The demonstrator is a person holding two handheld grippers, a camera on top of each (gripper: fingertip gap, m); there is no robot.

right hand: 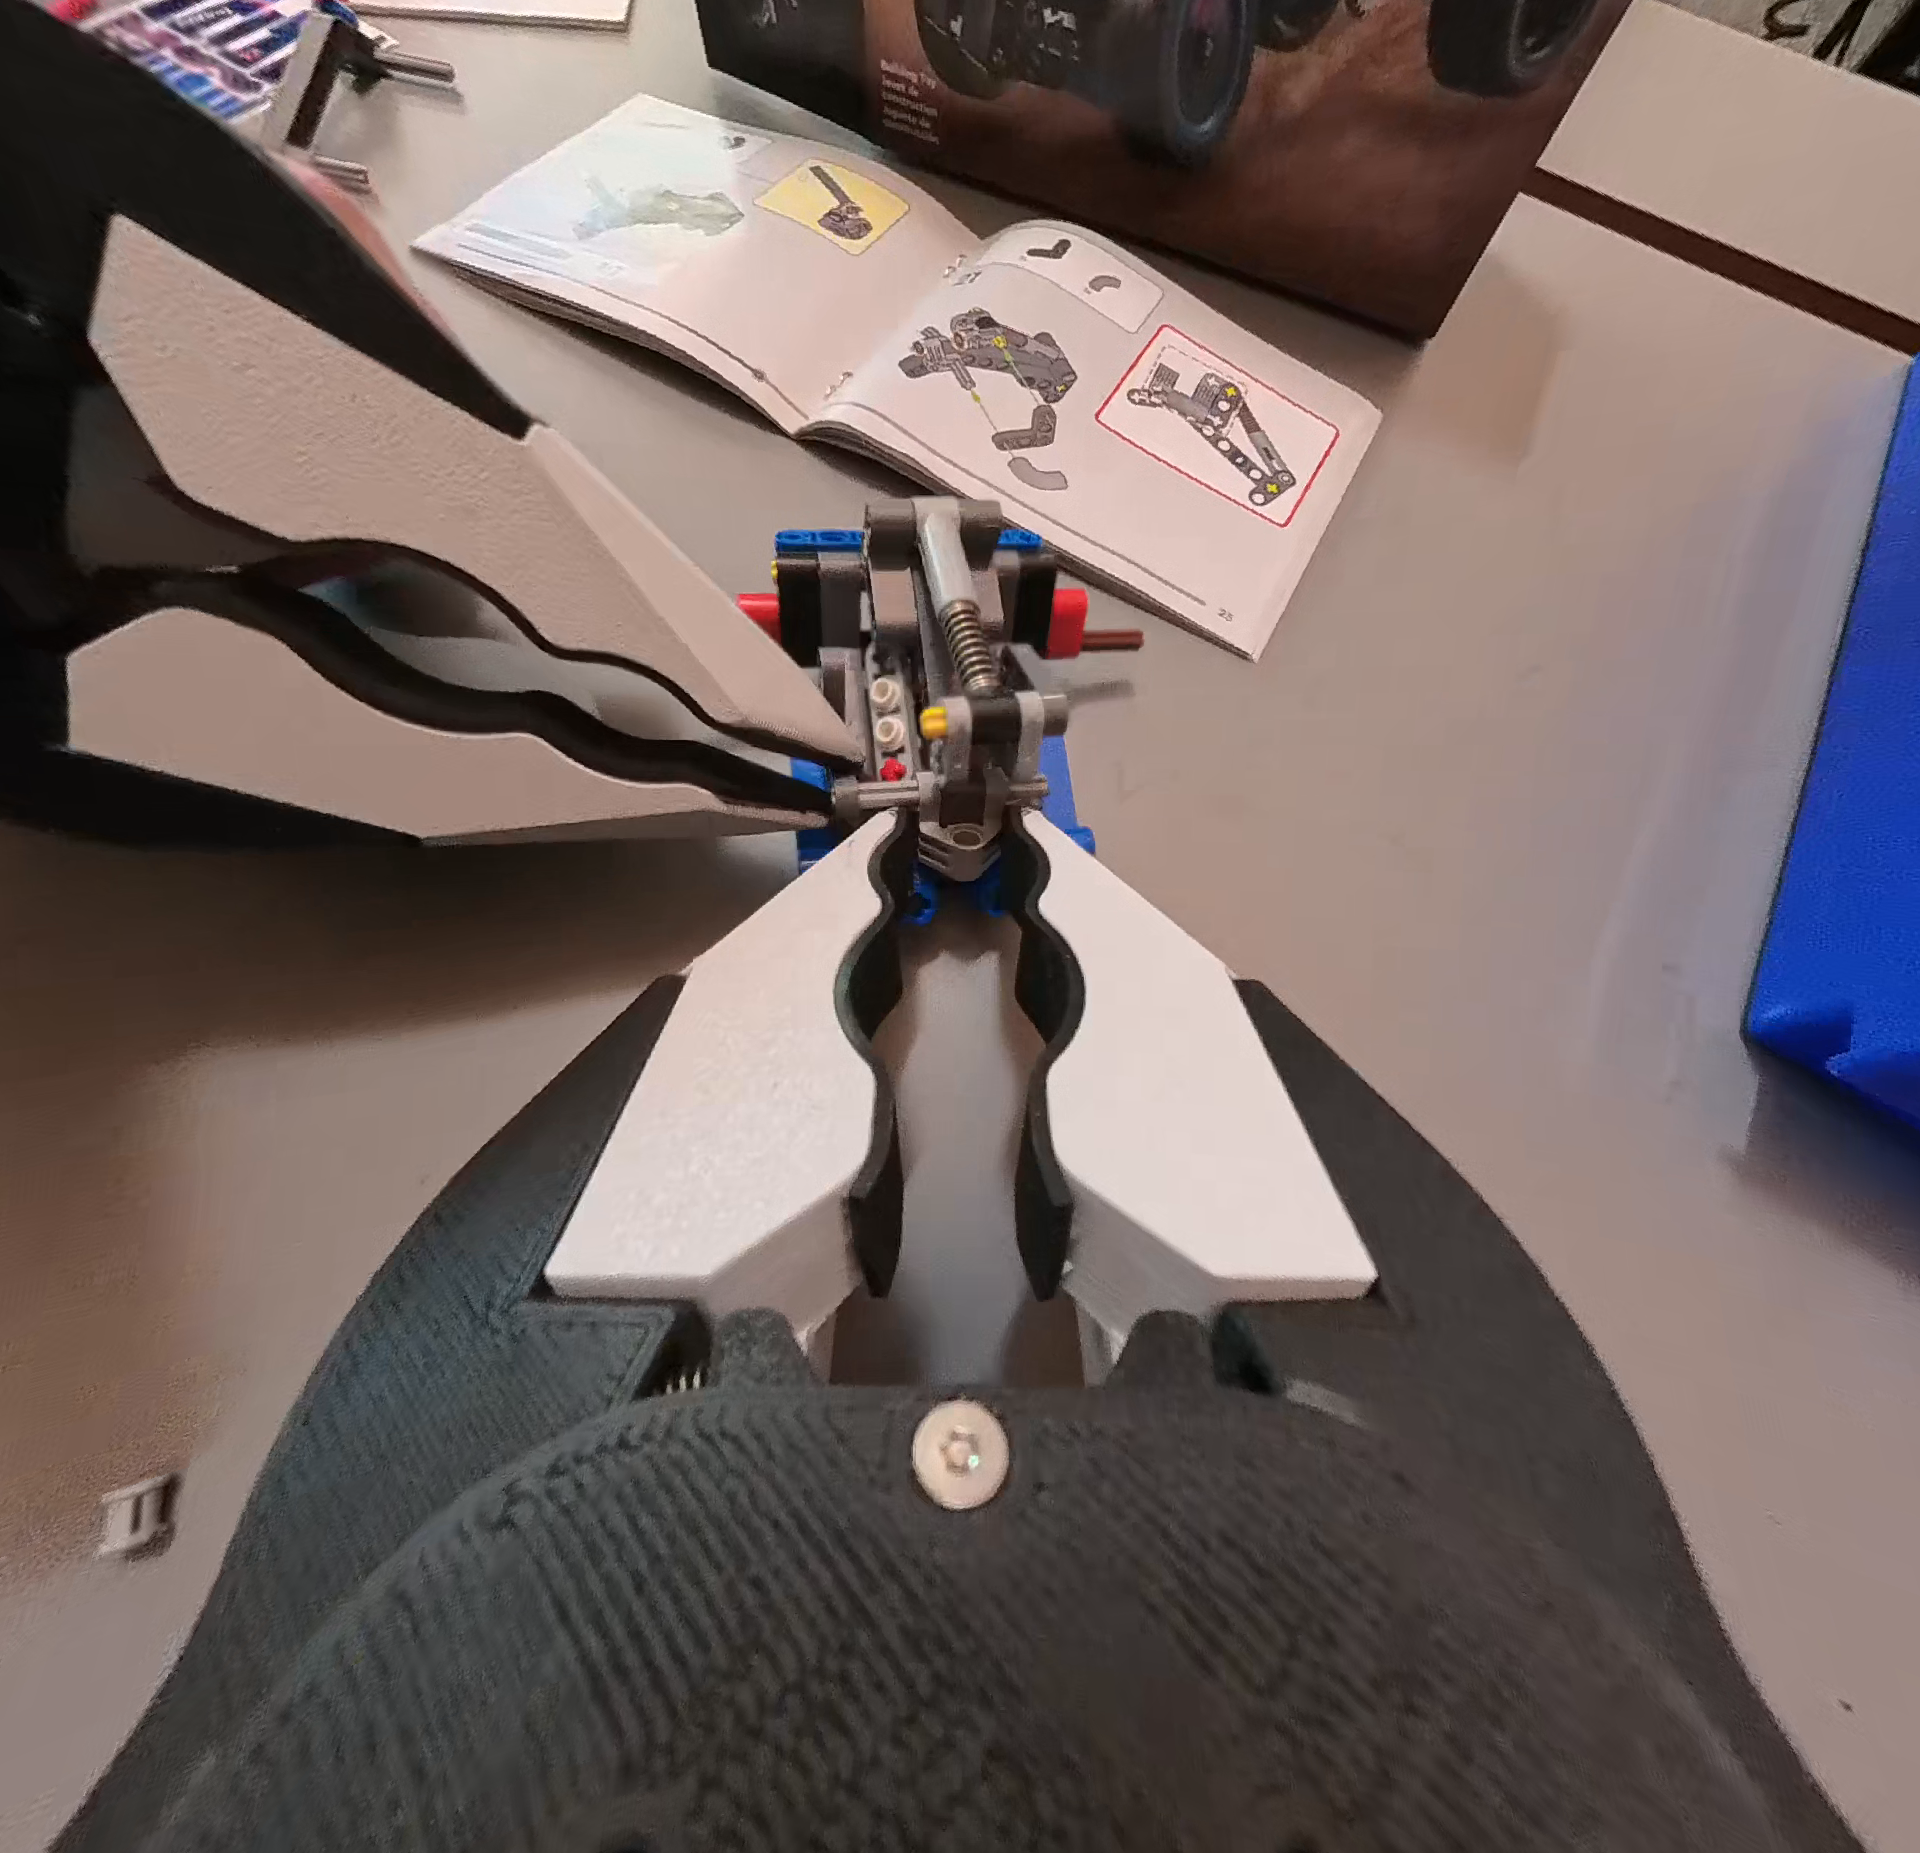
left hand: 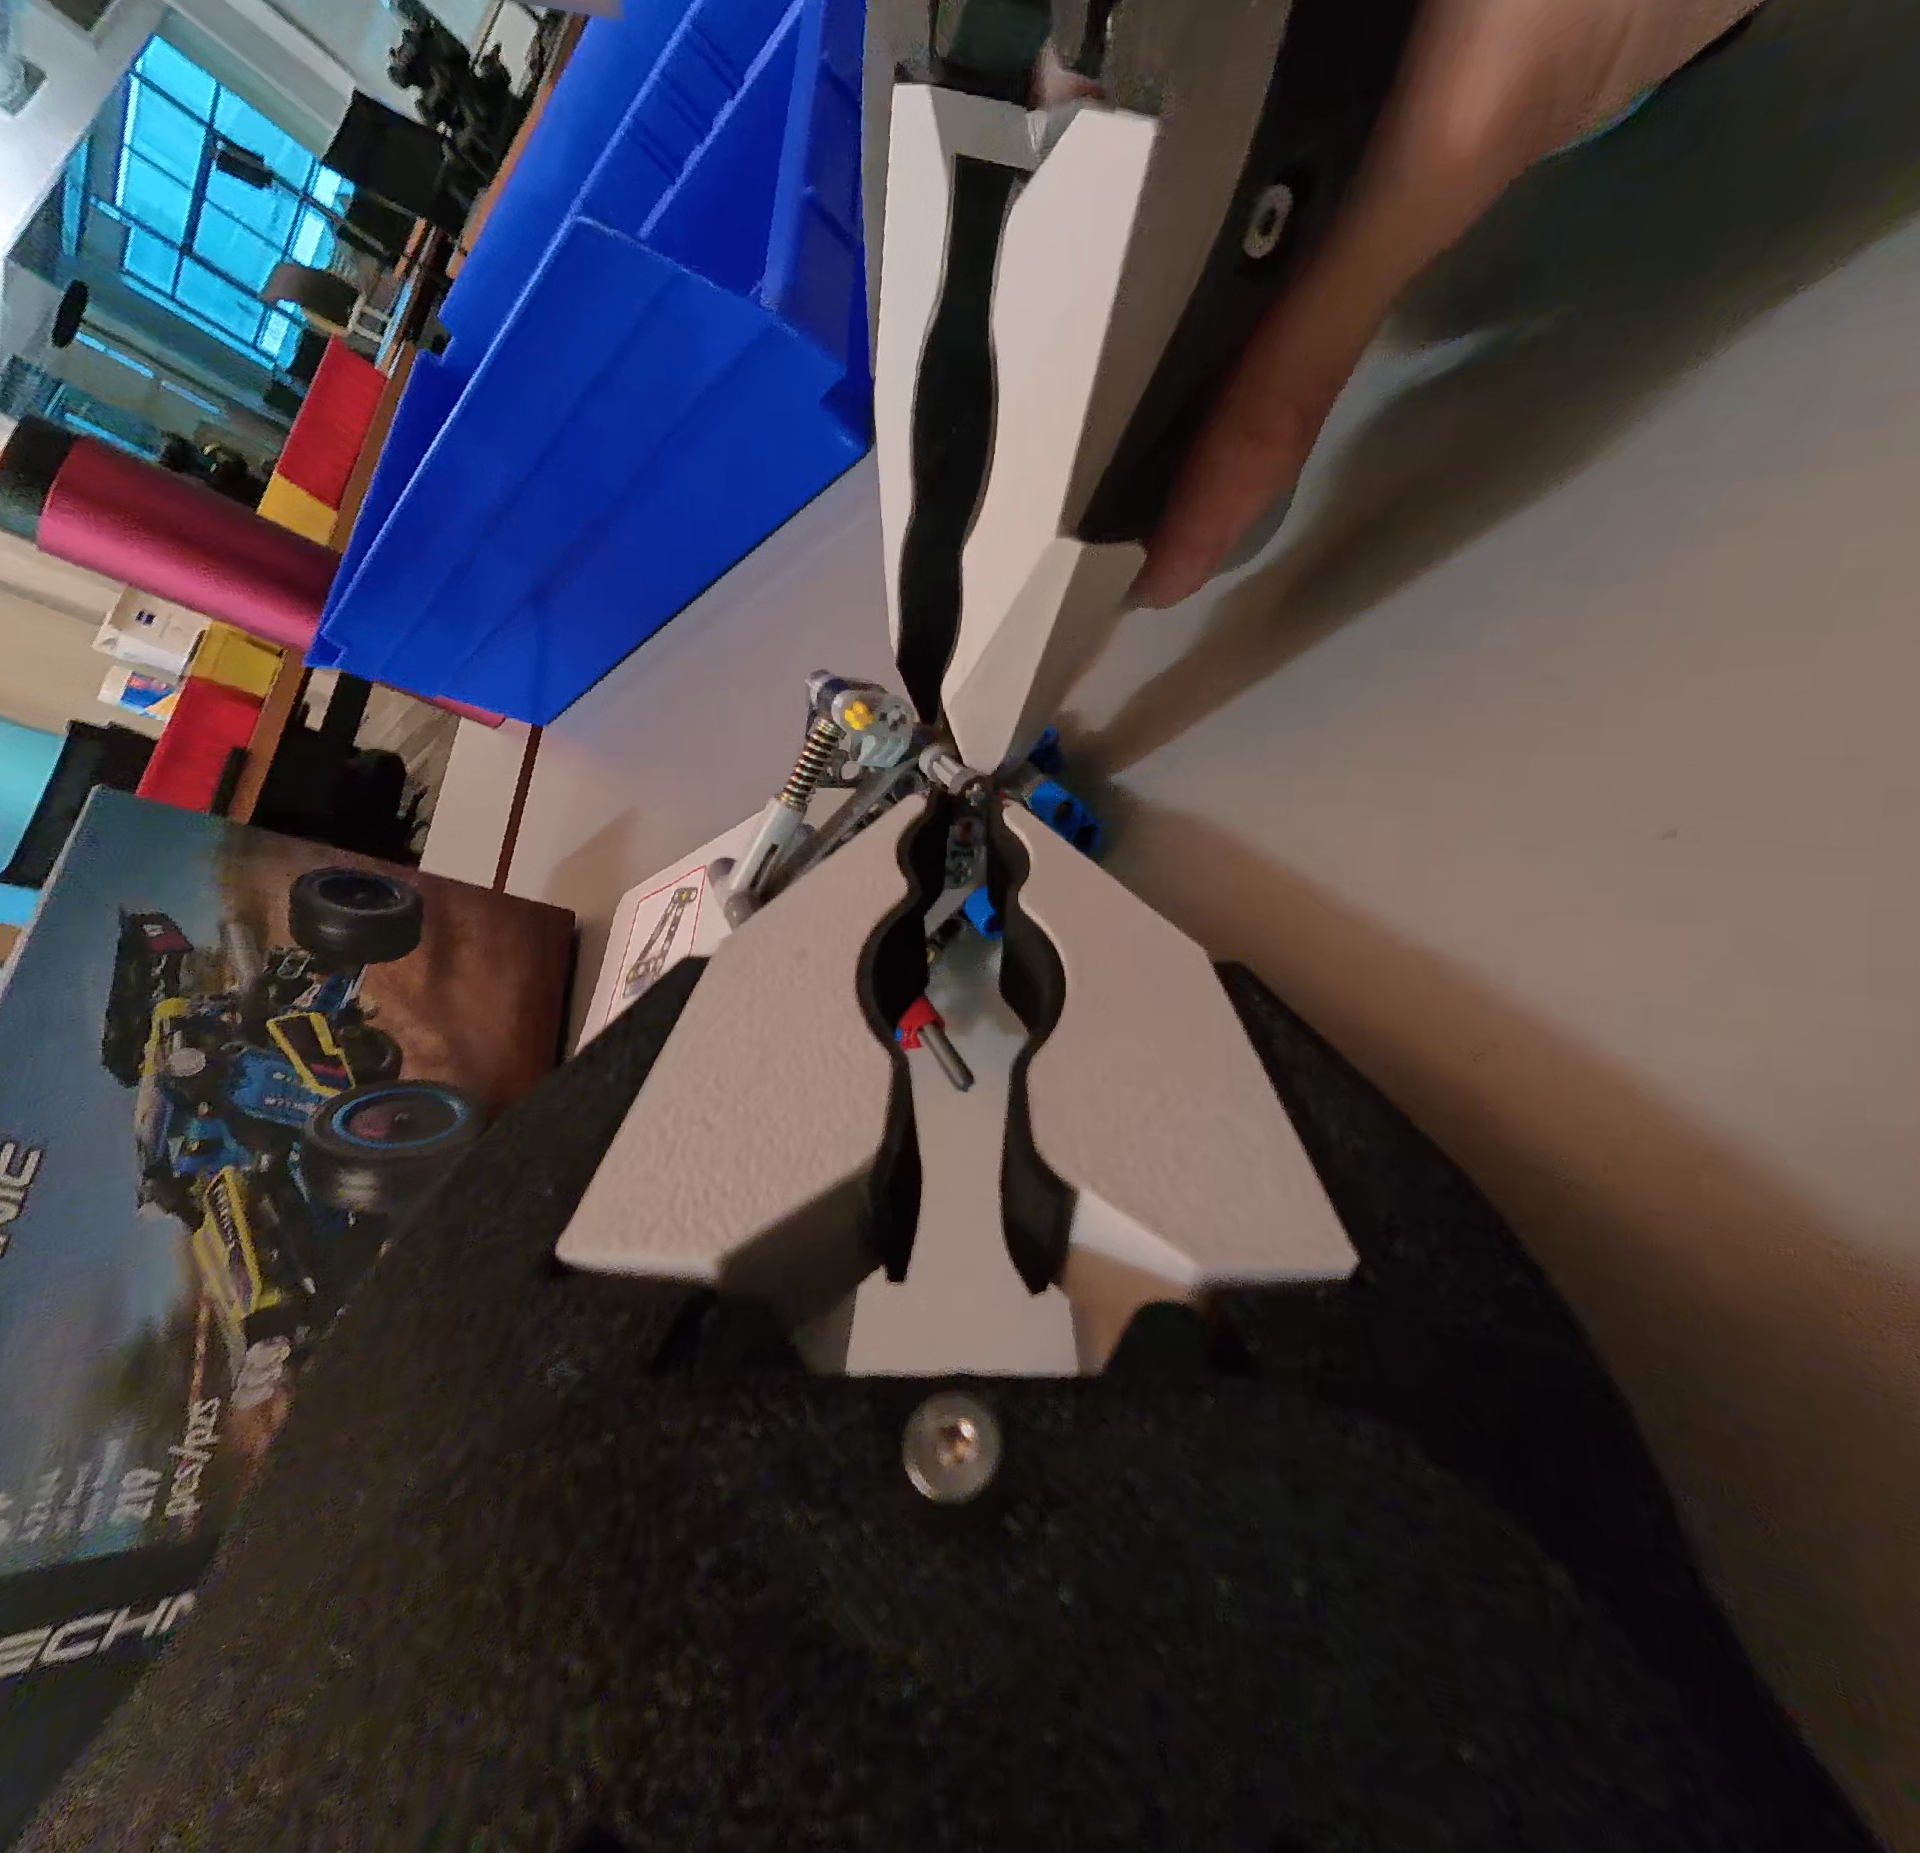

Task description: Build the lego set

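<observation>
right gripper (right hand: 961, 832) nearly closed, pads pinching grey end of brick model (right hand: 935, 660) on table (right hand: 1455, 868) | left gripper (right hand: 831, 785) from its left, tips clamped on thin grey axle (right hand: 868, 793) | open booklet (right hand: 935, 349) beyond model

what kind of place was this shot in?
Probably an office or lab worktable set up for toy building. A grey table holds a half-built brick model, an open instruction booklet and the kit's box; blue storage bins and large windows stand behind.
</observation>
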